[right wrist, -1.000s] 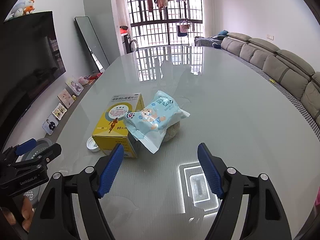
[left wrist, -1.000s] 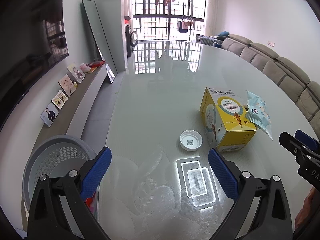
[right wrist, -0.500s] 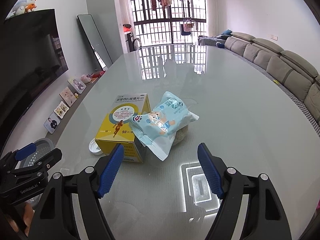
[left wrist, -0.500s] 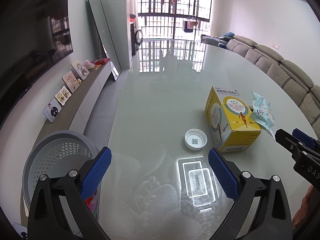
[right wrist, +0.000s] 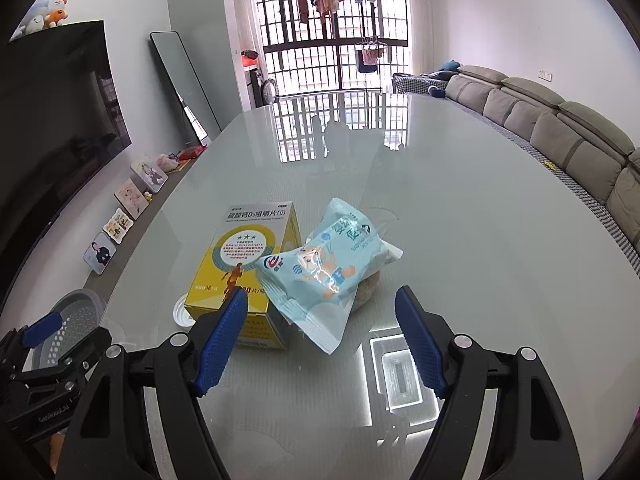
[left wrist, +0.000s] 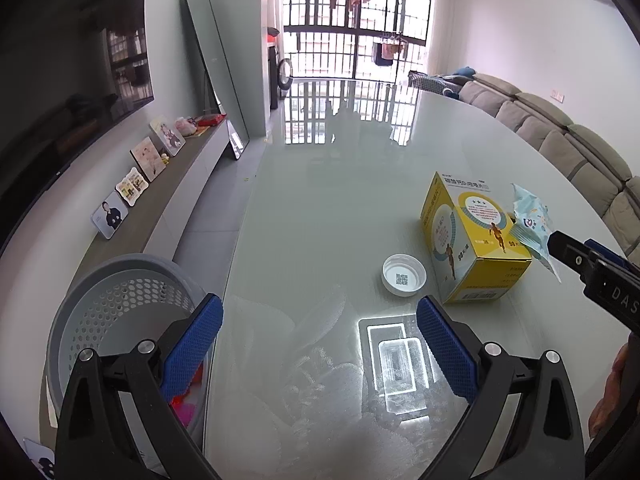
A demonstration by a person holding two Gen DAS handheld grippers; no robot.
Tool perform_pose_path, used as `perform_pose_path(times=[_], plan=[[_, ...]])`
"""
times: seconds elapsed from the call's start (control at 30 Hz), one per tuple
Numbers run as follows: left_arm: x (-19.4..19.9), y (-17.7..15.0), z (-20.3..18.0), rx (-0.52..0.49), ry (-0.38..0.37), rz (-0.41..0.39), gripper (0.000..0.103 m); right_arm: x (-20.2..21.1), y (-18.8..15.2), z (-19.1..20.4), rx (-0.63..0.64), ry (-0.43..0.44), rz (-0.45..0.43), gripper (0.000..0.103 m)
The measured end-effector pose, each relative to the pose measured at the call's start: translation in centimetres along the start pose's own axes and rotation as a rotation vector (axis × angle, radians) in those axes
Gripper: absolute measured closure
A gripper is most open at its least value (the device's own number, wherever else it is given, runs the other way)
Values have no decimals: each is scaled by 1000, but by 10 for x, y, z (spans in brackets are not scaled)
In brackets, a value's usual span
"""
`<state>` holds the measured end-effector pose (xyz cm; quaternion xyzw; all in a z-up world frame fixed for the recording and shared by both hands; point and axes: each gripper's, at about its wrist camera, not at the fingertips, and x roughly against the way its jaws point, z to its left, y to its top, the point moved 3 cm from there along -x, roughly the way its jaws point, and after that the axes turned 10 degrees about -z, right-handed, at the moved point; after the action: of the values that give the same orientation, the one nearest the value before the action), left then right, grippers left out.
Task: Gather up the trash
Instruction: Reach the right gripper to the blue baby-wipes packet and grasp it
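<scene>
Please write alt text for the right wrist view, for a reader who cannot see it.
An open right hand-held gripper hovers over a glossy table, facing a light blue packet that leans on a yellow box. The left hand-held gripper and a grey basket are at lower left.

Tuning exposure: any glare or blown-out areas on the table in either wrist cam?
Left wrist: ceiling light reflection glares on the glossy table; window overexposed. Right wrist: same reflection between the fingers; shine on the blue packet.
</scene>
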<state>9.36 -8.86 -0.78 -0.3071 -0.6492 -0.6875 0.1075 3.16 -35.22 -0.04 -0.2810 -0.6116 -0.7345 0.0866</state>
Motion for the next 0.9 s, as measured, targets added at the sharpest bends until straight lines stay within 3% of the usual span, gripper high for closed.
perform_pose_path(times=[0.33,0.5,0.73,0.8,0.9], plan=[[1,-1,-1,1,-18,2,8,-35,20,-20,-138,-13,61,30],[0,-3,1,5,-20,6,8,-52,20,-24,-174,-40,101,30],[-1,-5,2,6,-25,10,8,-67,12,-26,-215,-5,145,31],[-1,-5,2,6,-25,10,8,-67,10,-24,-210,7,152,41],[0,-4,1,3,-24,10,8,-65,7,-21,-187,16,158,44]])
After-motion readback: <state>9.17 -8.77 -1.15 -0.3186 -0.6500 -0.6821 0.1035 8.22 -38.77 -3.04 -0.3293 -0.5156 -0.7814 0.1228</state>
